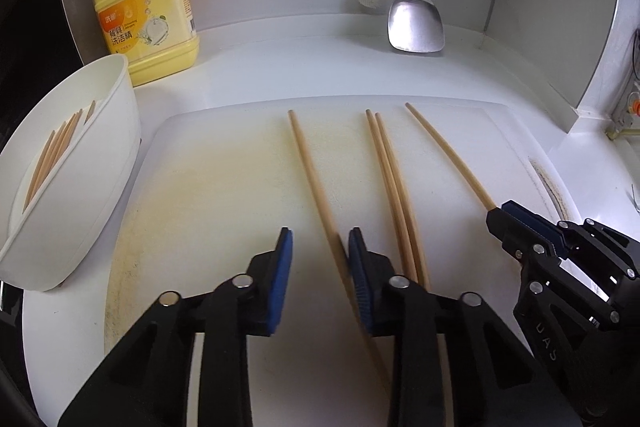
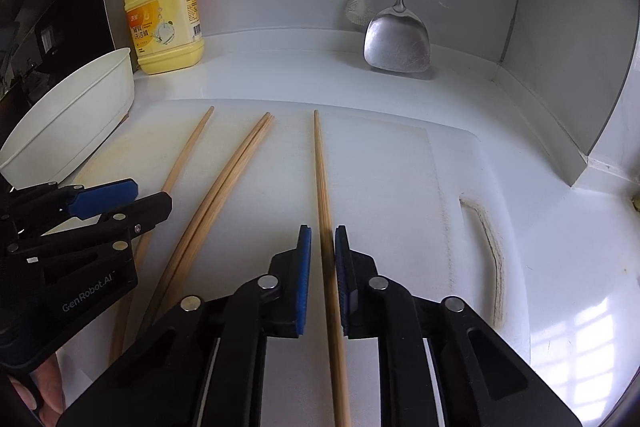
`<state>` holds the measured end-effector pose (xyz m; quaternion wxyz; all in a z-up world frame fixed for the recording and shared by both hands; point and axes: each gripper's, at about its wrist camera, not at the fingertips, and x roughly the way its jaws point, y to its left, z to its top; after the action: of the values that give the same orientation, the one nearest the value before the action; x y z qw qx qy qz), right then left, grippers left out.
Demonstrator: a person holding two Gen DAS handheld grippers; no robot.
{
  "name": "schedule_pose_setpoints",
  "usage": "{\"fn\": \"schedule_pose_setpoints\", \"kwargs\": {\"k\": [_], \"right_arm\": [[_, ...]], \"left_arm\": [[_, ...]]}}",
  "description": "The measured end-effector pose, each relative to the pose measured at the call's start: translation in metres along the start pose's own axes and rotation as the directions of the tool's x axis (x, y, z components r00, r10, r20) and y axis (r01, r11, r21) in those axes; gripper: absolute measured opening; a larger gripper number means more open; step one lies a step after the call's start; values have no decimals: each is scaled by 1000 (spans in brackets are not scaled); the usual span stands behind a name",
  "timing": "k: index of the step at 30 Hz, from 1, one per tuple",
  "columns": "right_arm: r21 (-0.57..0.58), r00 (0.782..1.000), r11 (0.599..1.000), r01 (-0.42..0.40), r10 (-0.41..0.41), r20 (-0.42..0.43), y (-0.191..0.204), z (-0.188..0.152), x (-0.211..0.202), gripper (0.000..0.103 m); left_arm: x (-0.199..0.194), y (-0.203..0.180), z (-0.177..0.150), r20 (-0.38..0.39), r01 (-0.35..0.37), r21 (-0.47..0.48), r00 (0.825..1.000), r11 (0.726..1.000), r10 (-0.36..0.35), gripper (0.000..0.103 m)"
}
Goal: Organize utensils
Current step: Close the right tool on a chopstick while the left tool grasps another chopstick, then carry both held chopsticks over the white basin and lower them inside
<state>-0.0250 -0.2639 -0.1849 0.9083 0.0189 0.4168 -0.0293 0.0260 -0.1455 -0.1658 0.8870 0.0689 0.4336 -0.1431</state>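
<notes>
The white holder (image 1: 68, 163) at far left contains several chopsticks (image 1: 52, 151). Four more lie on the cutting board (image 1: 224, 163). The right gripper (image 2: 323, 267) clamps the rightmost chopstick (image 2: 320, 163); the left gripper (image 1: 320, 267) stands slightly apart around the leftmost chopstick (image 1: 308, 163), not pinching.

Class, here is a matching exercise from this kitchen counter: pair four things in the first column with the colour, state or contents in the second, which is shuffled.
Column one:
1. soap bottle
2. spatula
3. tub
4. right gripper

Column two:
A. shiny metal
B. shut on a lone chopstick
C. yellow
D. has chopsticks inside

Pairs: 1-C, 2-A, 3-D, 4-B.
</notes>
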Motion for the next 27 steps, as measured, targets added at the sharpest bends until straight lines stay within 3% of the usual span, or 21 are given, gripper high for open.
{"fn": "schedule_pose_setpoints", "kwargs": {"k": [3,11,16,22,27], "right_arm": [[20,1000,1000,-13,13,-2,-2,0,-1,6],[97,997,993,-69,70,-11,-11,1,-15,6],[110,995,989,-102,103,-3,-13,15,-38,6],[91,982,978,-186,185,25,0,45,-63,6],[35,965,964,-262,261,40,36,77,-78,6]], "left_arm": [[-1,-2,0,-7,13,10,1000,1000,-12,8],[-7,9,1,-49,75,-38,996,996,-77,7],[-34,14,10,-52,84,-49,995,995,-87,7],[-79,33,26,-48,46,-87,998,995,-50,7],[-117,72,39,-15,-14,-162,1000,987,11,7]]}}
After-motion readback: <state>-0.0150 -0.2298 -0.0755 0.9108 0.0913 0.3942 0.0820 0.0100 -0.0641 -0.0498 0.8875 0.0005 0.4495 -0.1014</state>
